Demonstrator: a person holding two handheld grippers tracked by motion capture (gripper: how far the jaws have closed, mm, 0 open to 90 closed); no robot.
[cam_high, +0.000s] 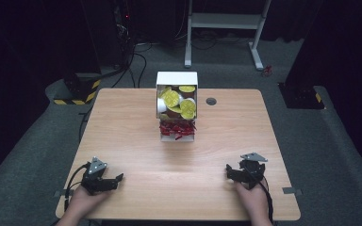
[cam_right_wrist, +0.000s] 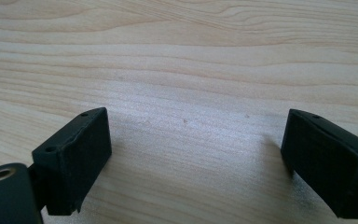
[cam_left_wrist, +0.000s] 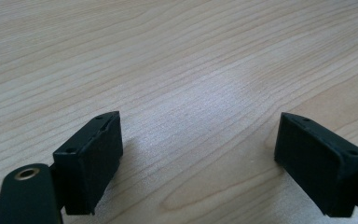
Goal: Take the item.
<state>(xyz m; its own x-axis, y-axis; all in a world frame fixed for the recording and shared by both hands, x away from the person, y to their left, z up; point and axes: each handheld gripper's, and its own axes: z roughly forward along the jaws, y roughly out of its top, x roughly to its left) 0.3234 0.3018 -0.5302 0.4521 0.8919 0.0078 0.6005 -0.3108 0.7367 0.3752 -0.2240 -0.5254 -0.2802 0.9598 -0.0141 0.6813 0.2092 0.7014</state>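
Note:
A white box (cam_high: 176,80) stands at the far middle of the wooden table (cam_high: 132,136), tipped toward me. Its upper part holds several small cups with yellow lids (cam_high: 172,99); its lower part holds red packets (cam_high: 176,129). My left gripper (cam_high: 119,179) rests near the table's front left, held by a hand, jaws pointing right. Both its pads (cam_left_wrist: 91,154) stand wide apart over bare wood, so the left gripper (cam_left_wrist: 198,161) is open and empty. My right gripper (cam_high: 228,169) sits at the front right, pointing left. In its own view the right gripper (cam_right_wrist: 196,163) is open with nothing between the pads (cam_right_wrist: 74,156).
A small dark round grommet (cam_high: 211,101) lies in the tabletop right of the box. Beyond the table, a white desk frame (cam_high: 226,23) stands on grey carpet, with cables (cam_high: 139,66) and a black-and-yellow striped base (cam_high: 78,92) at the far left.

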